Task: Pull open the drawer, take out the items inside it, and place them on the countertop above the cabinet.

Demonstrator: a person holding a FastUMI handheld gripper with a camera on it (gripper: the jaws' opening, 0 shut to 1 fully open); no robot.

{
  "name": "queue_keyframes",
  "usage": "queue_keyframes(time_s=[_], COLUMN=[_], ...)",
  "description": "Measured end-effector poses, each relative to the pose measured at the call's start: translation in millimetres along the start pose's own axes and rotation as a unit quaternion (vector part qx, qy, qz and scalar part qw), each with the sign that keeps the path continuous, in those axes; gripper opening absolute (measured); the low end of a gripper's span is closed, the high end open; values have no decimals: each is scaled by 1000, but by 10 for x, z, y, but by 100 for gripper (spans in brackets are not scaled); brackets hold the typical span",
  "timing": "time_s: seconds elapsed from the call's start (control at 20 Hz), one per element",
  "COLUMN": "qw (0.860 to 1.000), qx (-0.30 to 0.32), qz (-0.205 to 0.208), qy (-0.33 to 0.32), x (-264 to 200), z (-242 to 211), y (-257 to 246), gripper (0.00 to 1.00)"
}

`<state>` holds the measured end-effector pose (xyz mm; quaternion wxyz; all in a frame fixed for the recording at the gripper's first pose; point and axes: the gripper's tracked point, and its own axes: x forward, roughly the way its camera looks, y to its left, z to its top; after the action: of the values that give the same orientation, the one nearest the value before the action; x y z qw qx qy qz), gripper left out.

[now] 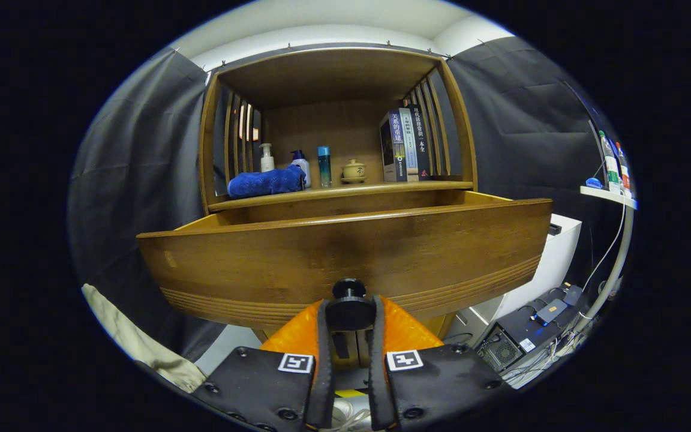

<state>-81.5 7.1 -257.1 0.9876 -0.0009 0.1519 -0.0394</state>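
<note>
Cabinet [333, 84]: wooden, slatted sides, open shelf above a countertop [345, 191]; black cloth wall behind it.
Drawer [345, 252]: pulled well out toward the camera, front panel wide and near, its top edge level with the view, so the inside is hidden.
Drawer contents: cannot tell; only the far rim and side walls show, no item visible from this low angle.
Gripper [349, 336]: just below the drawer front, both fingers clenched on the knob [349, 303], one on each side of it.
Step in hand: pull looks nearly finished. Keep the draw straight and level along the runners, no sideways twist on the knob; stop before the drawer leaves the cabinet, then release and lift above the front panel to look in.
Countertop load: books [405, 147] upright at far right; teapot [354, 171] mid; three bottles [297, 165] left of it; blue towel [264, 182] at left front.
Free space: probably the strip of countertop in front of the teapot and books; set items there, away from the bottles.
</note>
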Motion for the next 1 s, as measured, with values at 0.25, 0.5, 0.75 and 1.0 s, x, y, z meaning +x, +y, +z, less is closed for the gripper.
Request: queue_keyframes(time_s=[0.25,0.5,0.75,1.0], qw=[1000,1000,1000,998], qx=[9,0,16,17], qz=[0,3,3,-9], qy=[-5,-9,-16,-61], x=[-60,-56,-92,-169], z=[-14,-9,165,794], y=[2,4,24,18], gripper=[31,31,49,75])
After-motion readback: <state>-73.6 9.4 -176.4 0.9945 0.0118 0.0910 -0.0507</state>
